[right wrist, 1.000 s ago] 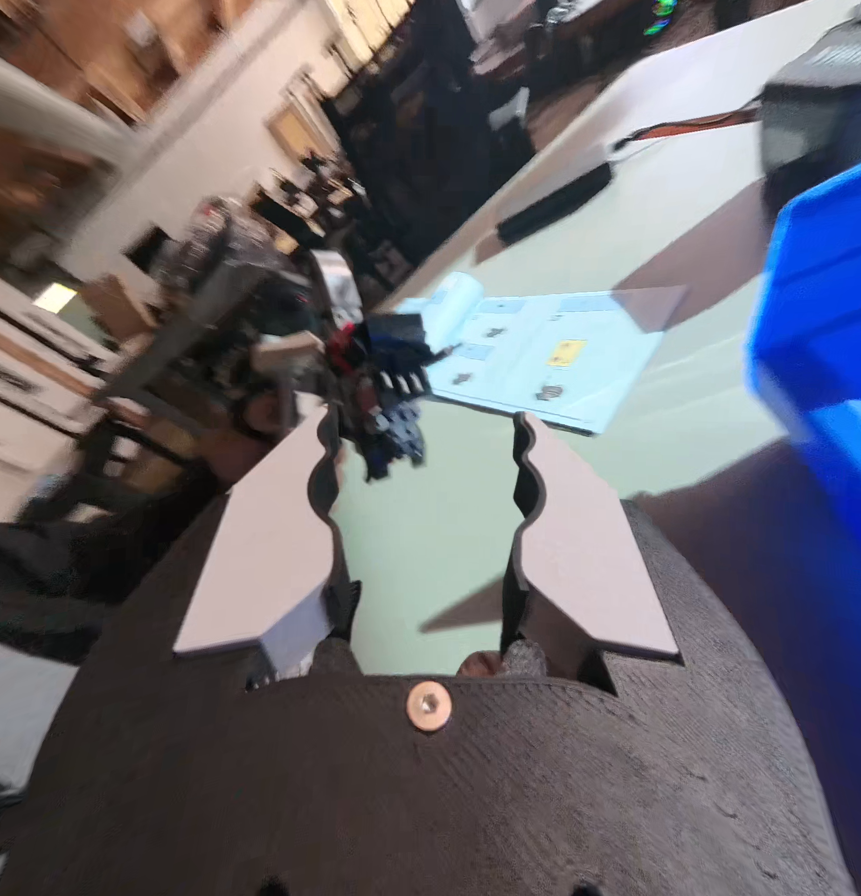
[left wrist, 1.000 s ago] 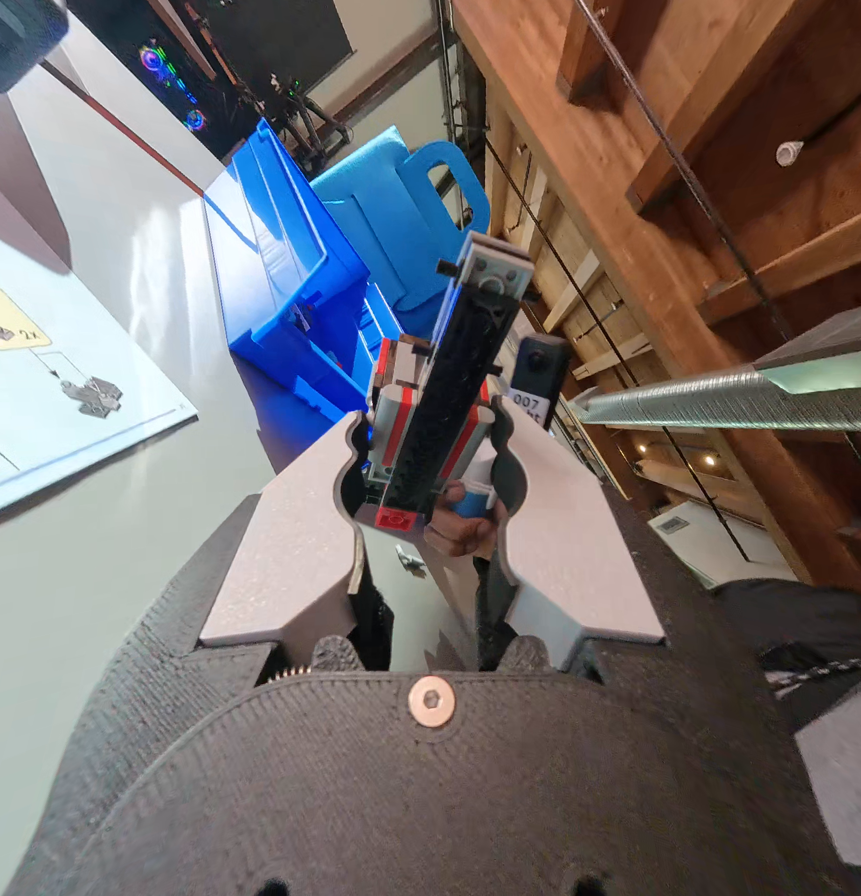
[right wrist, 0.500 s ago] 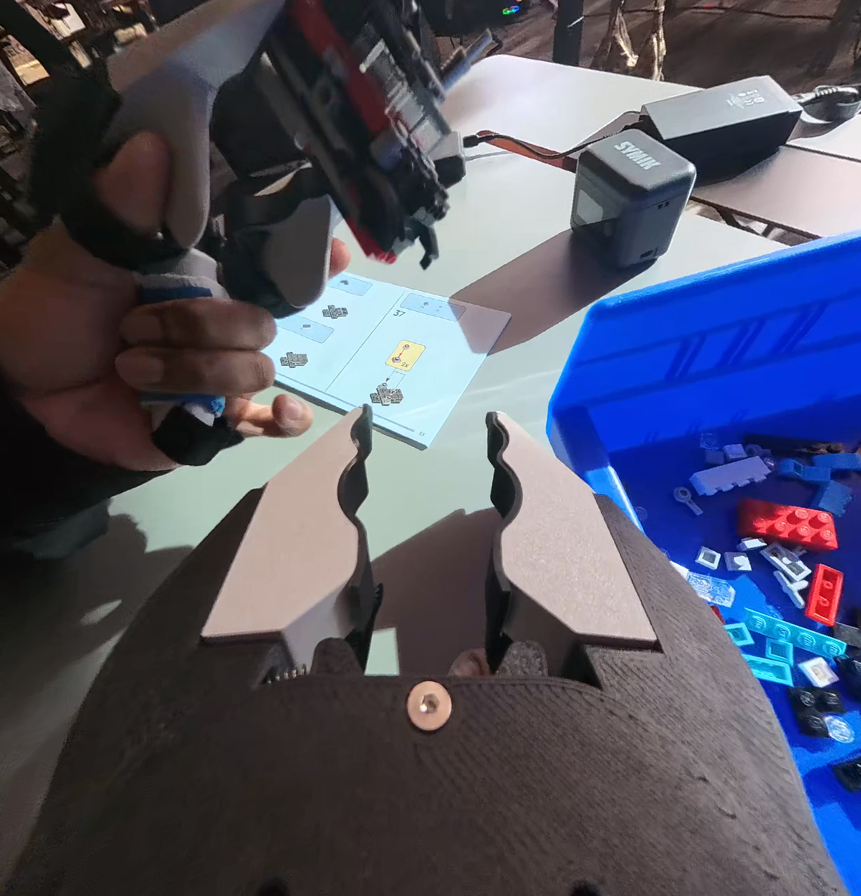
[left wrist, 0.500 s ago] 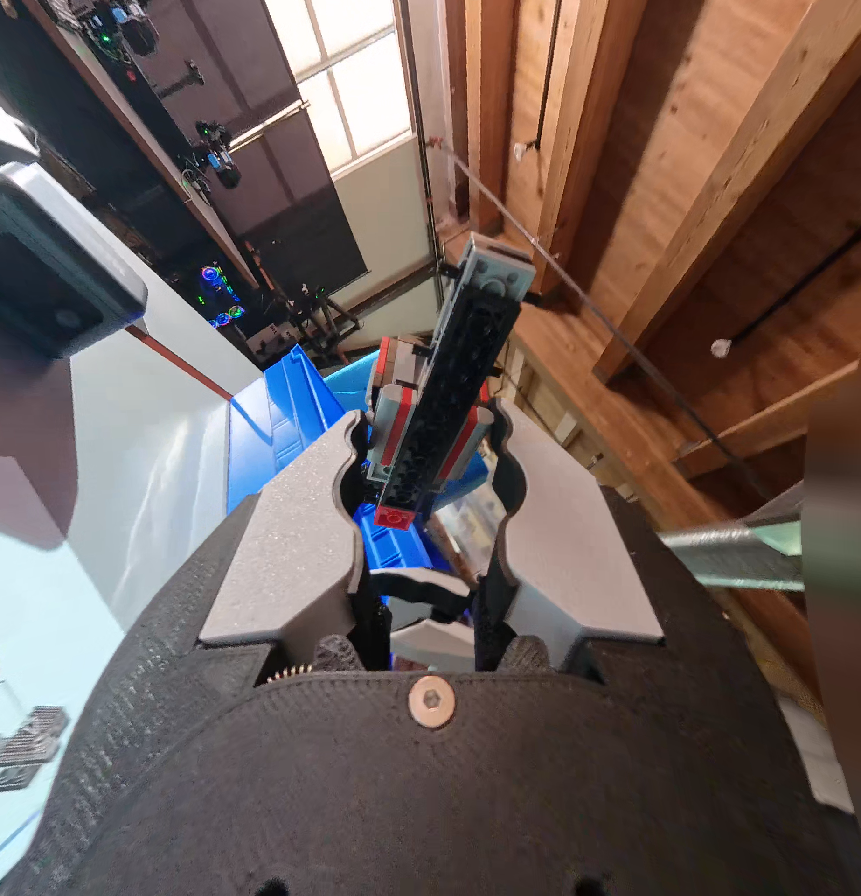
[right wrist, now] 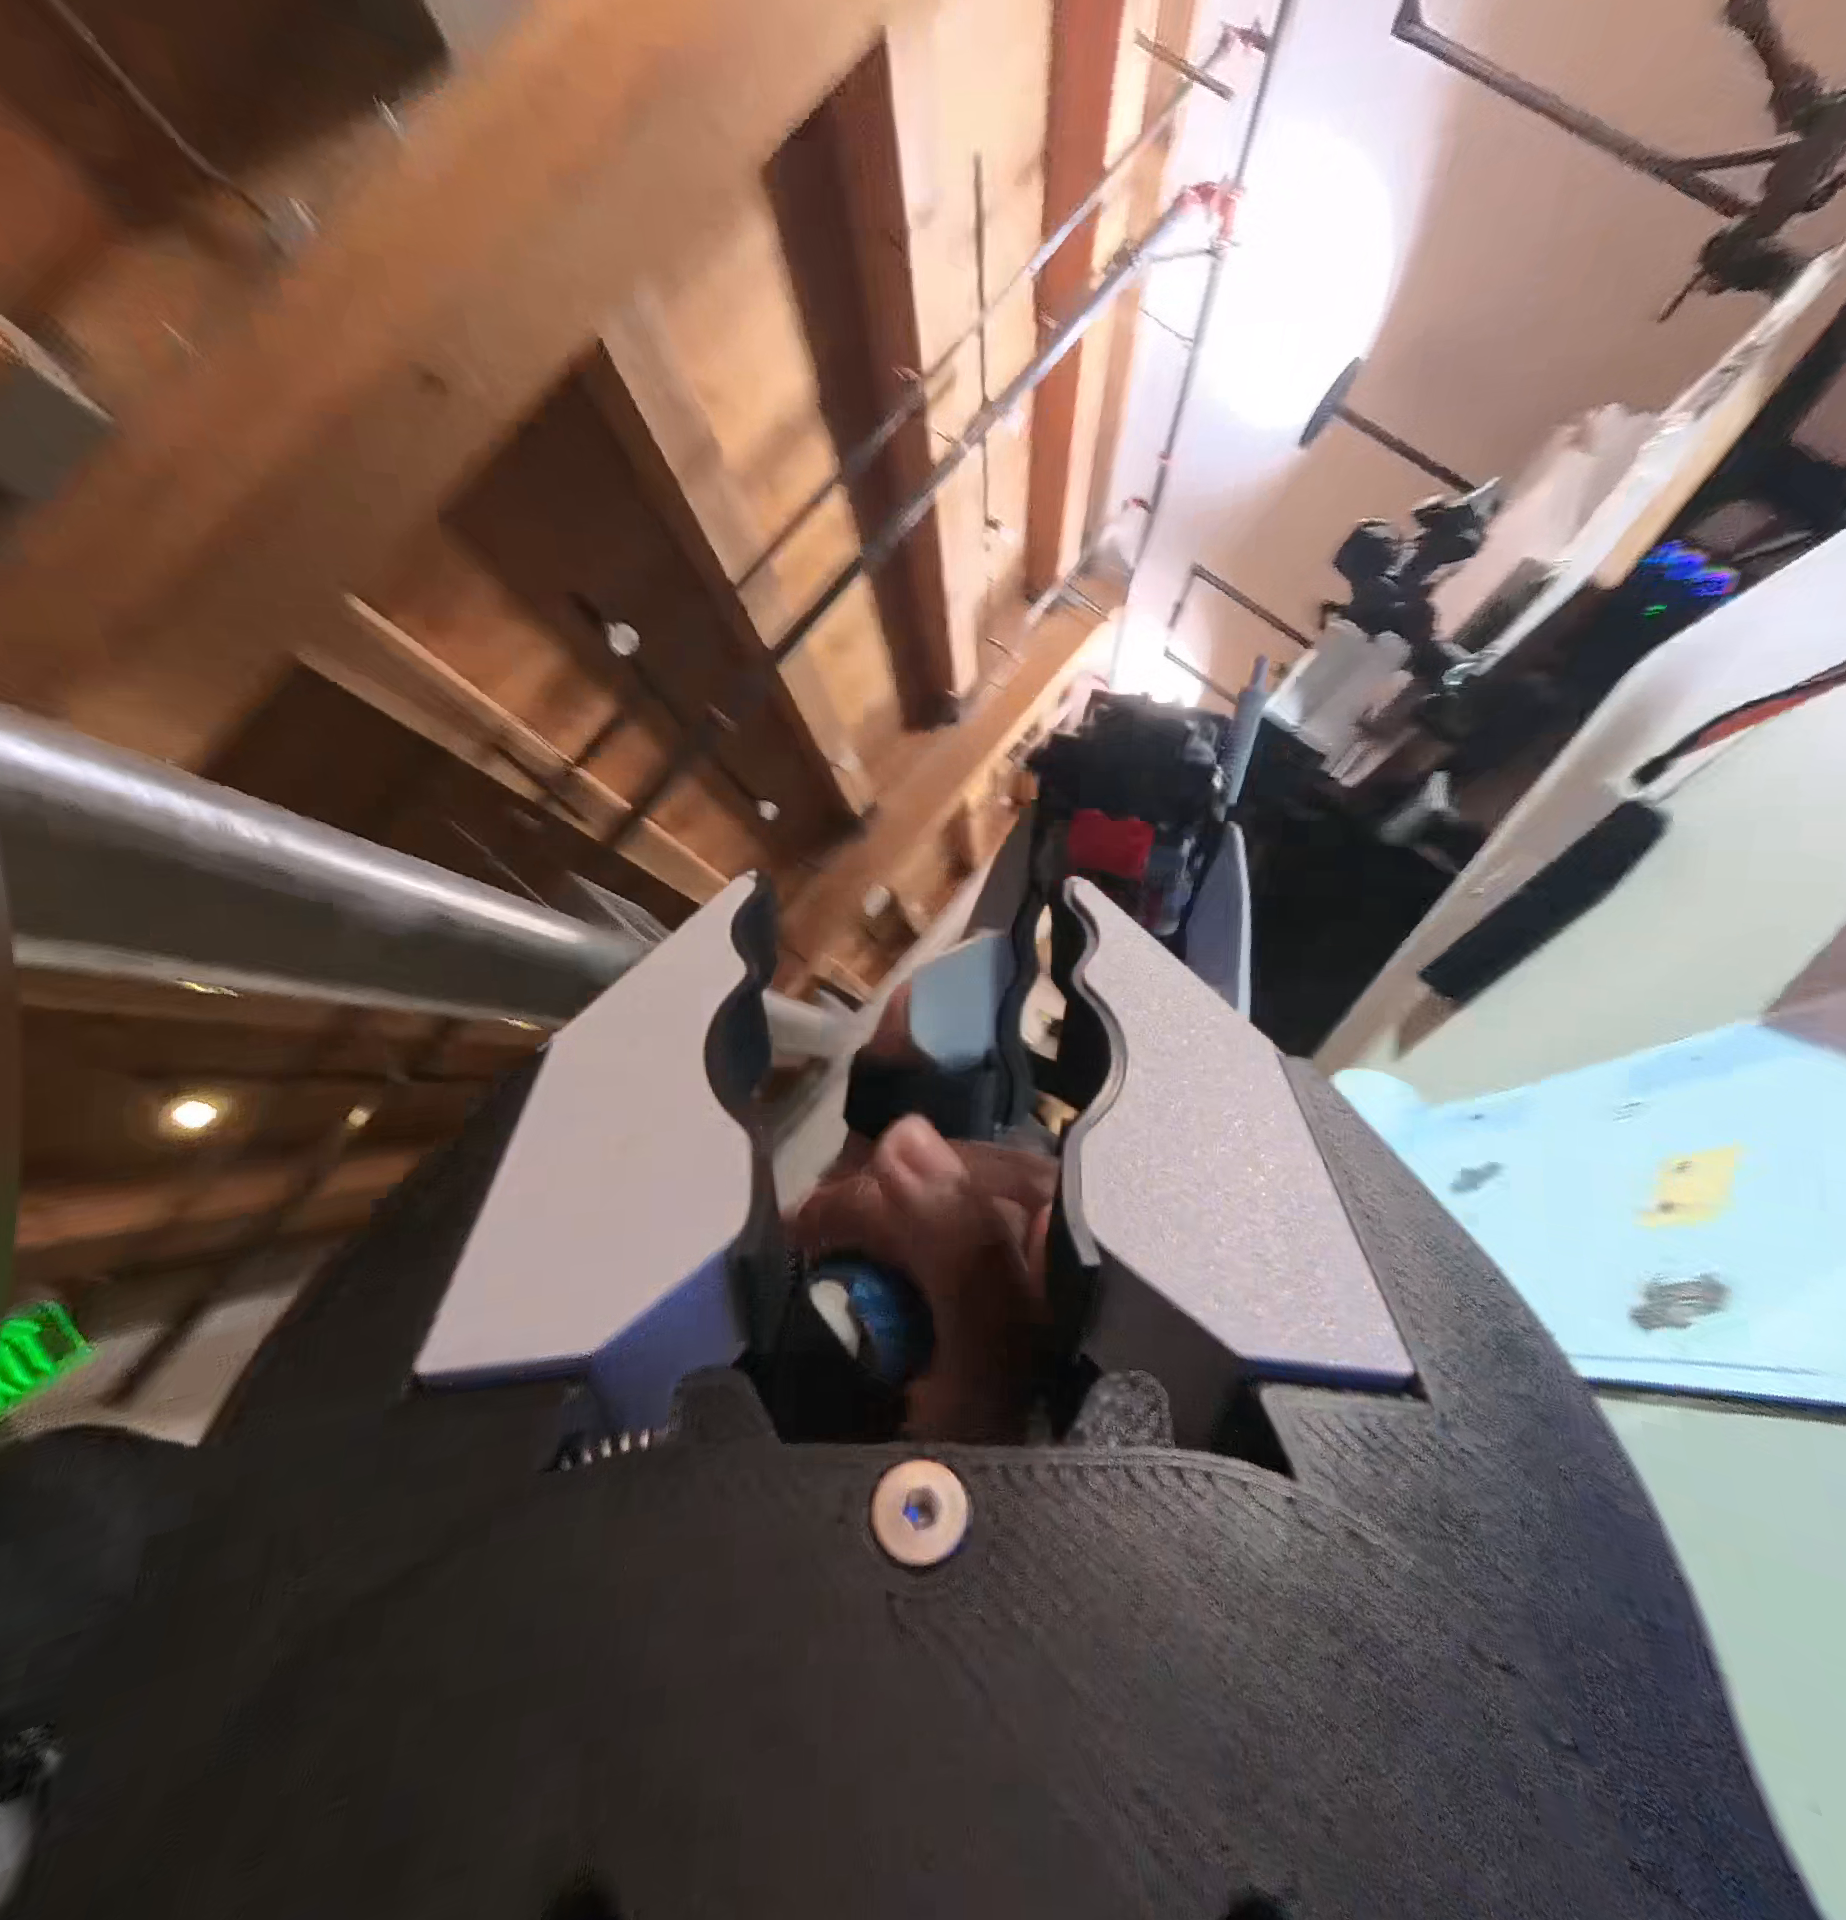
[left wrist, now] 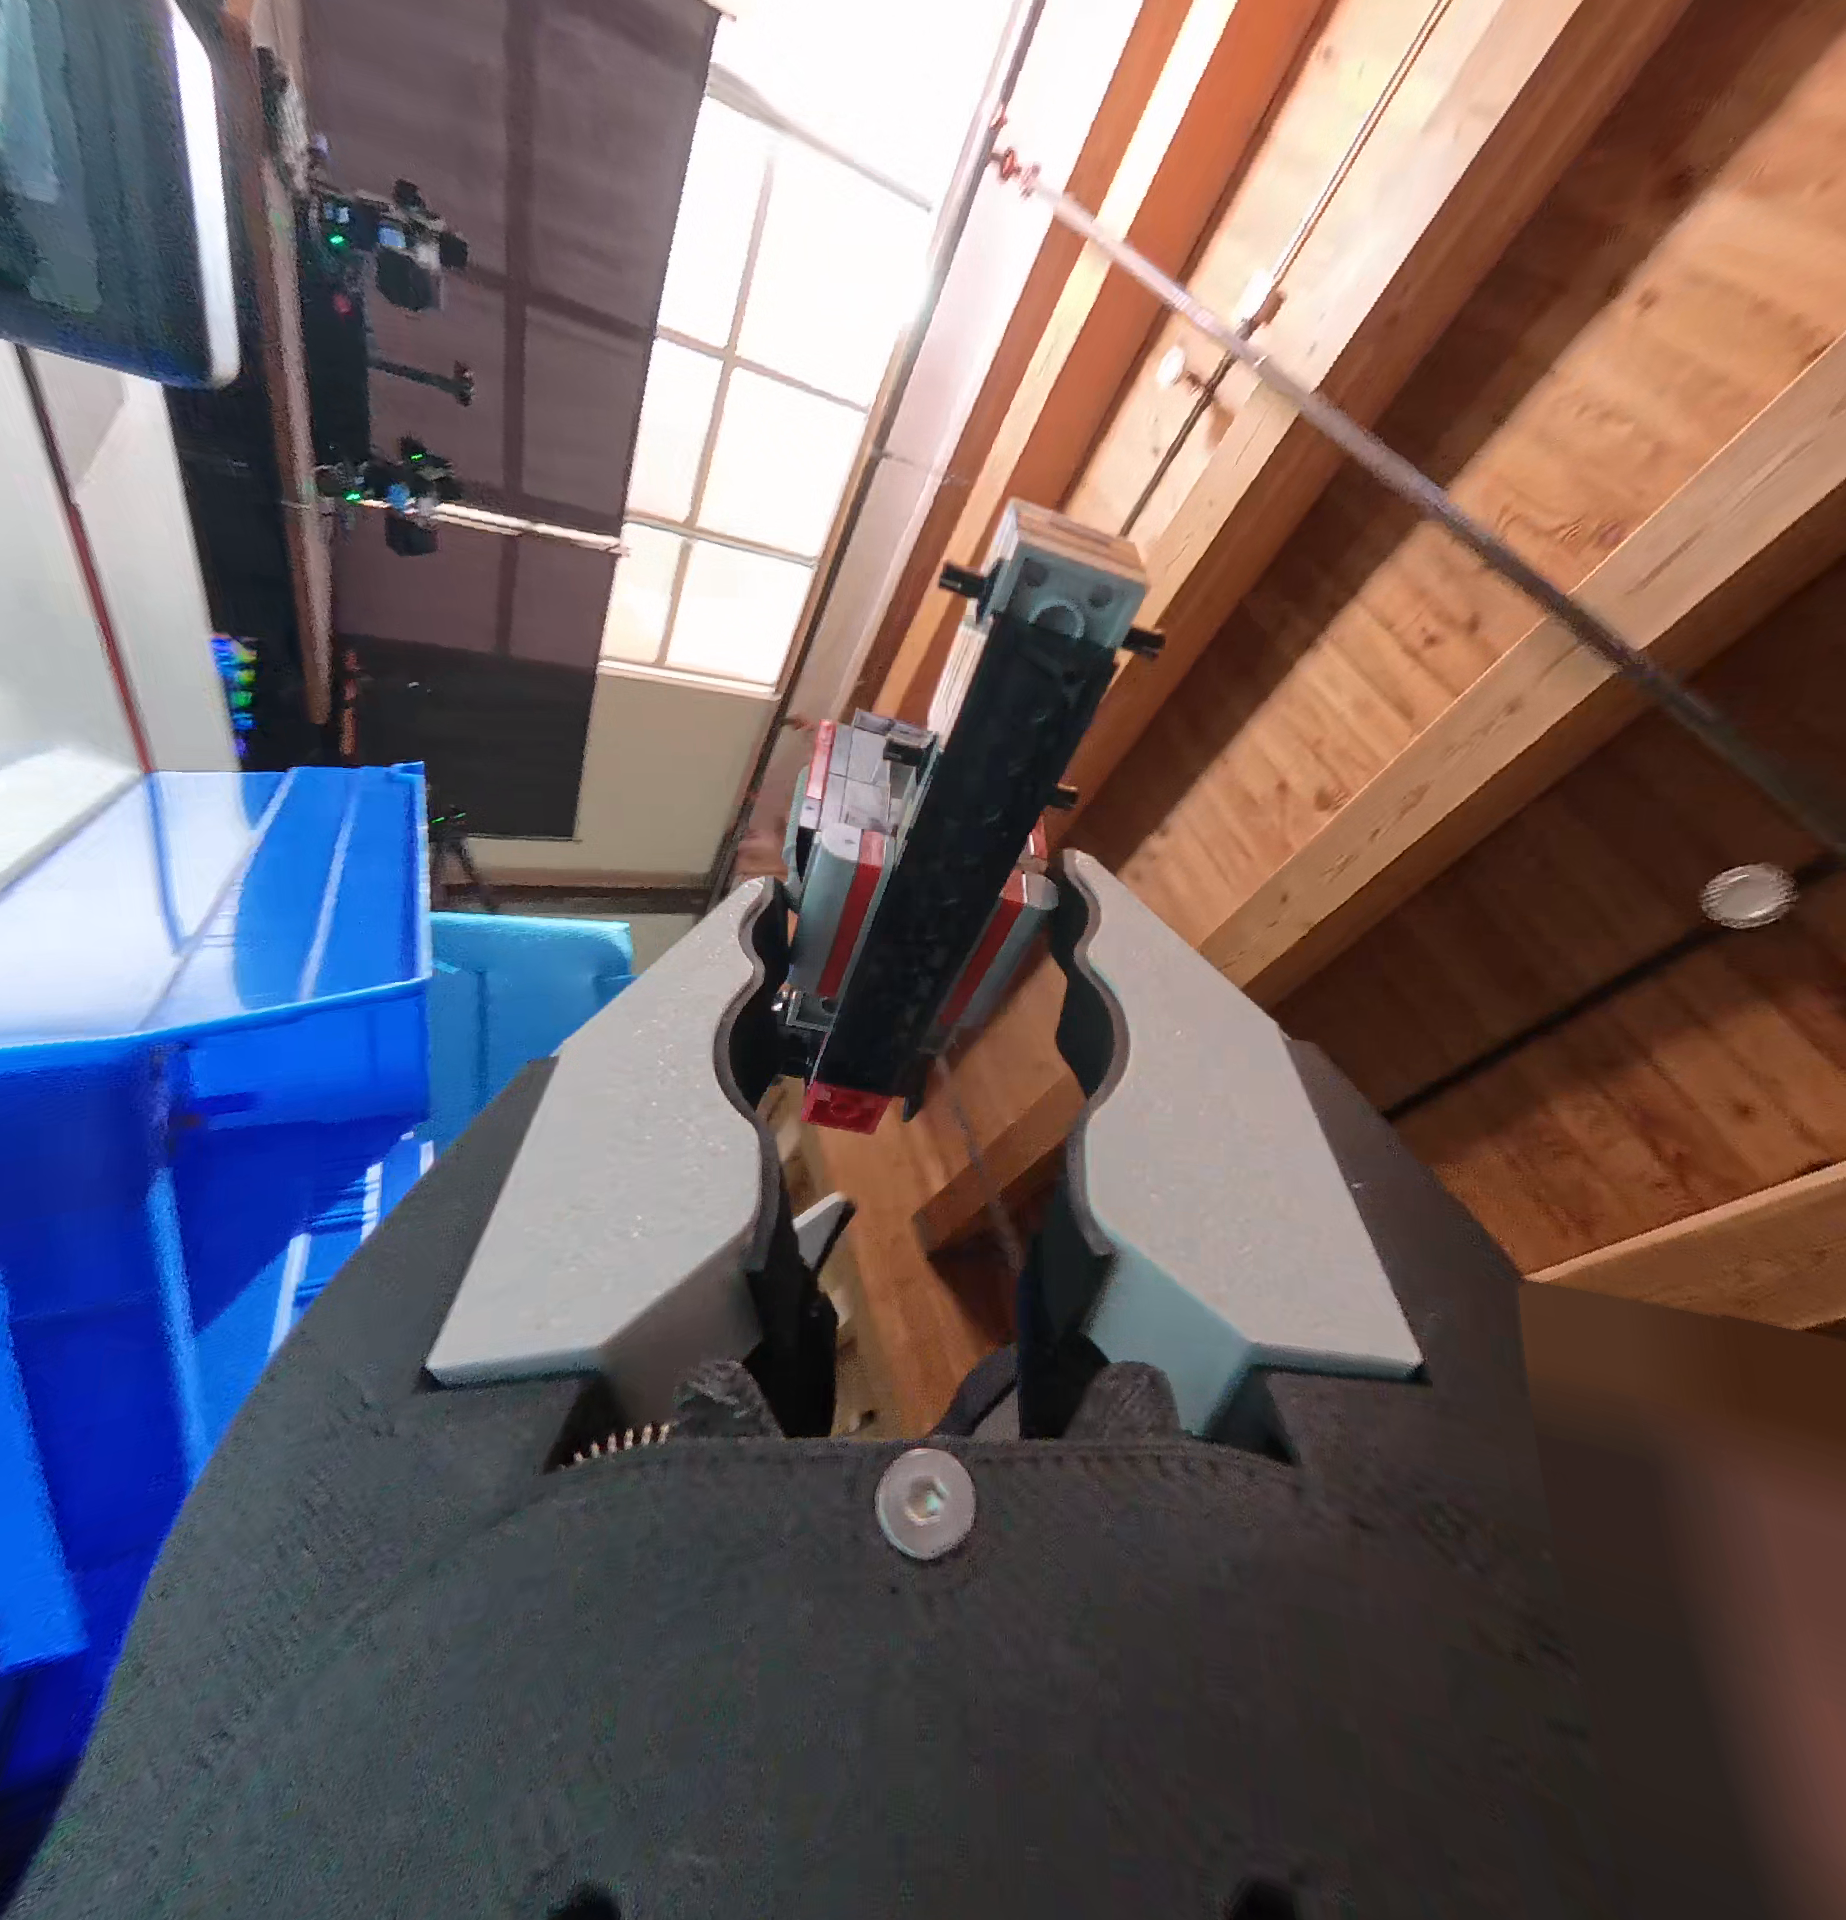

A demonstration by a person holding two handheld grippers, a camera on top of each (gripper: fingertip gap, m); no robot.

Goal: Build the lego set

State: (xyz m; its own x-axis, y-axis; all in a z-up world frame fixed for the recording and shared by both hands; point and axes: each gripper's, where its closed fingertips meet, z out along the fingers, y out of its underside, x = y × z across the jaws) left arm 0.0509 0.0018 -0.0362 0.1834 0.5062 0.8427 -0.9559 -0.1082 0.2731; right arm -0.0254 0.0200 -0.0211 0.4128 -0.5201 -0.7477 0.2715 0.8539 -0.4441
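Observation:
My left gripper (left wrist: 914, 878) is shut on a partly built lego model (left wrist: 986, 790). The model is a long black beam with grey and red side blocks and a grey end plate. It is tilted up towards the wooden ceiling. My right gripper (right wrist: 914, 888) is open and empty, and also points upward. Just beyond its fingertips, the right wrist view shows the left gripper with the model (right wrist: 1111, 831). The hand (right wrist: 929, 1226) that holds the left gripper shows between my right fingers.
A blue parts bin (left wrist: 223, 935) and its light-blue lid (left wrist: 524, 987) stand to the left. The open instruction booklet (right wrist: 1625, 1174) lies on the pale table (right wrist: 1750, 748), near a long black box (right wrist: 1542, 904). A dark camera cube (left wrist: 98, 187) is at the upper left. A metal duct (right wrist: 275, 883) runs overhead. The left gripper's tips are roughly 8 cm from the right gripper's.
My left gripper has tilted further up with the model still held. My right gripper has swung away from the bin and booklet, up towards the left gripper, and its fingers stand a little wider apart.

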